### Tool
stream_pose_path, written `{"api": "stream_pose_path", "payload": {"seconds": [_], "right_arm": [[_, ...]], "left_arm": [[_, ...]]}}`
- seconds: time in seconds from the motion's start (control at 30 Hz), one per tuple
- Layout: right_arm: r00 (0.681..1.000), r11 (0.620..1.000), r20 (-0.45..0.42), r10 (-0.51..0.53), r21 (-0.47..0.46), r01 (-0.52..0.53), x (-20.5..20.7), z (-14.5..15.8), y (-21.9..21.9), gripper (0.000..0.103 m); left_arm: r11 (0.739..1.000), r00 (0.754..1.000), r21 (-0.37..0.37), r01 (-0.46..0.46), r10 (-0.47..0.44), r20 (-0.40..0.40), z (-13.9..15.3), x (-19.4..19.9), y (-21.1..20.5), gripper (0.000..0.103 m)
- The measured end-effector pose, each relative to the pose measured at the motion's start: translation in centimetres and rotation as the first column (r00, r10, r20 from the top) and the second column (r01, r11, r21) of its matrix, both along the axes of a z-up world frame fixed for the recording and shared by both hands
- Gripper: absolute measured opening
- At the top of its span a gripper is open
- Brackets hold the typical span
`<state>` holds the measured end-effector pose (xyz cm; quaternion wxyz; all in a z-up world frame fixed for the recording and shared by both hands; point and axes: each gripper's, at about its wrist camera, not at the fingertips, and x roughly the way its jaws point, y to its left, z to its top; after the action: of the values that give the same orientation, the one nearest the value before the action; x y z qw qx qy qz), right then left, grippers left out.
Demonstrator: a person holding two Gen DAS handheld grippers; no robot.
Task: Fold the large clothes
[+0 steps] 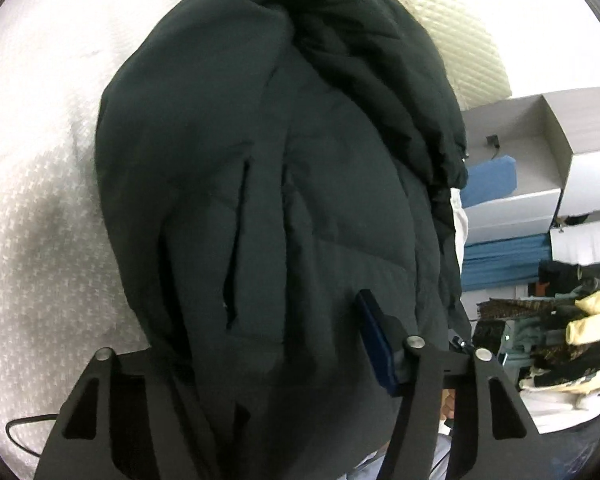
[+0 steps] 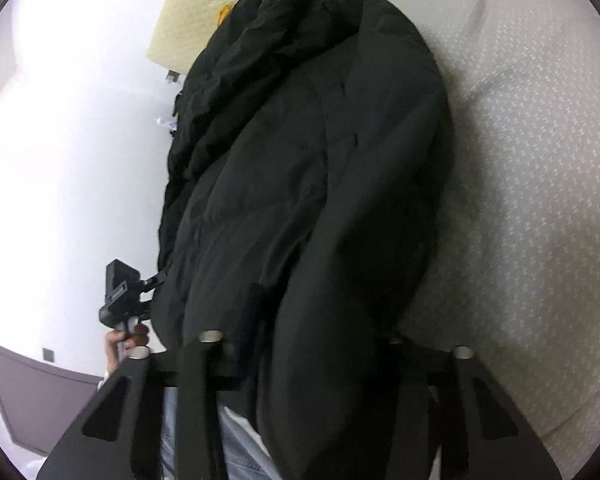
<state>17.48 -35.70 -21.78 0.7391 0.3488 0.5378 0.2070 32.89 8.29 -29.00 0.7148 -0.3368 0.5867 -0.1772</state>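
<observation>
Already the jacket (image 1: 268,184) lies on the bed (image 1: 32,208) as a narrow, puffy quilted bundle, hood crumpled at the far end; a final fold seems left. The left claw (image 1: 276,356) straddles its near hem, pinching padding.

From the right, the right claw (image 2: 312,344) is buried in matte black fabric, apparently gripping it.

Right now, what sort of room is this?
Probably a bedroom: the dark jacket lies on a white textured mattress, a cream quilted pillow sits at its far end, and heaped clothes lie beside the bed.
</observation>
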Motion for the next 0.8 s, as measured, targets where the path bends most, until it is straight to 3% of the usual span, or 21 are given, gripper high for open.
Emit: {"api": "stream_pose_path", "payload": {"seconds": [0.17,0.23,0.33,0.5,0.67,0.8], "right_arm": [[0.996,1.0,0.089,-0.021,-0.02,0.022,-0.7,2.3,0.7,0.01],[0.986,1.0,0.168,-0.005,-0.006,0.006,-1.2,3.9,1.1,0.009],[0.968,1.0,0.25,-0.015,0.023,0.01,-1.9,6.1,0.8,0.009],[0.948,0.998,0.313,-0.051,0.051,0.037,-3.3,7.7,0.8,0.008],[0.928,0.997,0.368,-0.06,0.061,0.04,-5.7,8.6,1.3,0.008],[0.911,0.999,0.409,-0.043,0.034,0.032,-6.8,9.8,2.1,0.007]], "left_arm": [[0.999,0.999,-0.023,-0.037,0.036,-0.015,-0.5,-0.2,1.2,0.041],[0.999,0.999,-0.028,-0.045,0.045,0.002,-0.3,-0.3,1.0,0.028],[0.999,0.998,-0.03,-0.031,0.033,0.057,0.4,-0.7,1.3,0.016],[0.998,0.988,-0.062,-0.033,0.042,0.151,2.0,-2.5,2.2,0.01],[0.996,0.985,-0.041,-0.079,0.084,0.15,2.1,-3.9,4.2,0.008],[0.991,0.977,-0.089,-0.104,0.119,0.179,3.4,-5.1,5.8,0.007]]}}
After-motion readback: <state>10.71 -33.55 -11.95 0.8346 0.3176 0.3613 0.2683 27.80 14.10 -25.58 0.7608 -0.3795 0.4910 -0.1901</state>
